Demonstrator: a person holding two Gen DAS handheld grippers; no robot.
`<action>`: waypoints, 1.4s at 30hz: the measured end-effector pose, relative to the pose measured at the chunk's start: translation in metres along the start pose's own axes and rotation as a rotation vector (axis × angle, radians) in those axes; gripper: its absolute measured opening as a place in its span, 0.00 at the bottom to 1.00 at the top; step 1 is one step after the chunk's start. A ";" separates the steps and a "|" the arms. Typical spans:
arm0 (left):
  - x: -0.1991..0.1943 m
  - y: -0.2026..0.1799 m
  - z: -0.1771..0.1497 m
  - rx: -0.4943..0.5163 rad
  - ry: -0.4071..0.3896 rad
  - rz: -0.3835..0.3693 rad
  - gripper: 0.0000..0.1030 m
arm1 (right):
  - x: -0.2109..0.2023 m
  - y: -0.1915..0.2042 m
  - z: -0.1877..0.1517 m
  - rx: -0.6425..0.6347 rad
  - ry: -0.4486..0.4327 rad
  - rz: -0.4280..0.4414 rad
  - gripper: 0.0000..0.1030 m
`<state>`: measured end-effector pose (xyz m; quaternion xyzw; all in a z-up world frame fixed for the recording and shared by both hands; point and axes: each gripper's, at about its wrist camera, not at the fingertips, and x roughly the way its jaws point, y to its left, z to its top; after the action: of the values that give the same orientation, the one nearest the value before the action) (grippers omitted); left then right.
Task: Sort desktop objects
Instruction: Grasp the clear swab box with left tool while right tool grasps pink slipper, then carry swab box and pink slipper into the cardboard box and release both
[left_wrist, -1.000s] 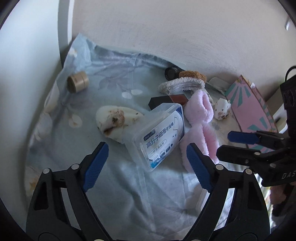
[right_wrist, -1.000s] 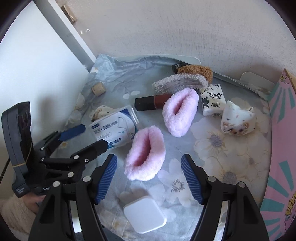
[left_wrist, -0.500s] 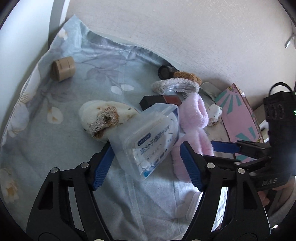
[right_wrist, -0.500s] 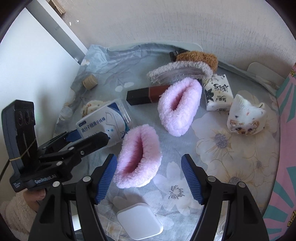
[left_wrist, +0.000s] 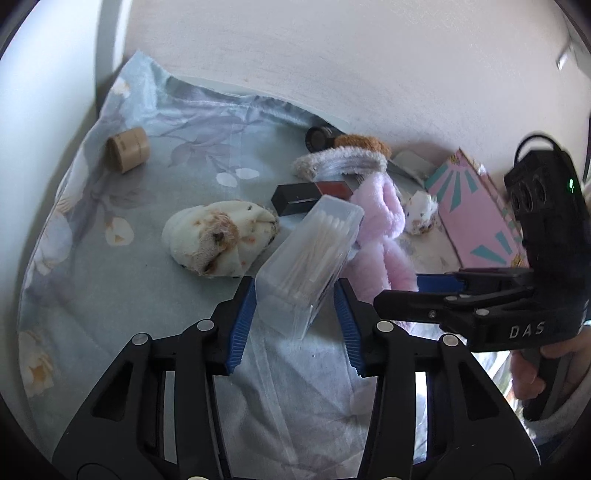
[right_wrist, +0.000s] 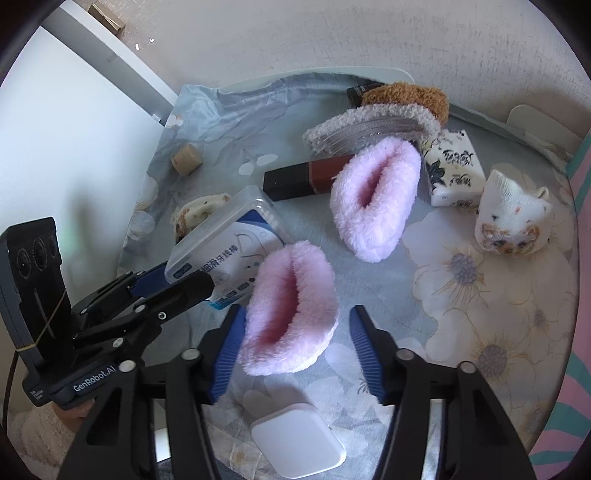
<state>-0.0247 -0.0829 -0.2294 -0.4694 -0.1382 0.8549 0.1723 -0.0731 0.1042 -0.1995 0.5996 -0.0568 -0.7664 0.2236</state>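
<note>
Both grippers angled down over the floral cloth (right_wrist: 480, 295), each closing on a thing.
My left gripper (left_wrist: 295, 314) has just closed its jaws onto the tilted clear swab box (left_wrist: 310, 258); my right gripper (right_wrist: 295, 347) has been narrowing round the near pink fluffy slipper (right_wrist: 291, 306), left pad touching, right pad still off.

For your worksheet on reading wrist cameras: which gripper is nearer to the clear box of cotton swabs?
Left. The left gripper has just closed onto the clear box of cotton swabs; the right gripper straddles the neighbouring pink slipper.
</note>
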 end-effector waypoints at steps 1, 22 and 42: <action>0.003 -0.003 0.001 0.024 0.007 0.004 0.39 | 0.001 0.000 0.000 0.005 0.003 0.007 0.46; -0.005 -0.027 0.017 0.133 -0.023 0.010 0.28 | -0.003 -0.001 -0.001 0.035 -0.026 0.013 0.19; -0.065 -0.084 0.088 0.256 -0.088 0.046 0.27 | -0.086 0.010 0.007 0.002 -0.166 -0.033 0.19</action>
<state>-0.0530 -0.0412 -0.1007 -0.4088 -0.0243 0.8890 0.2049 -0.0613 0.1293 -0.1175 0.5350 -0.0661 -0.8169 0.2051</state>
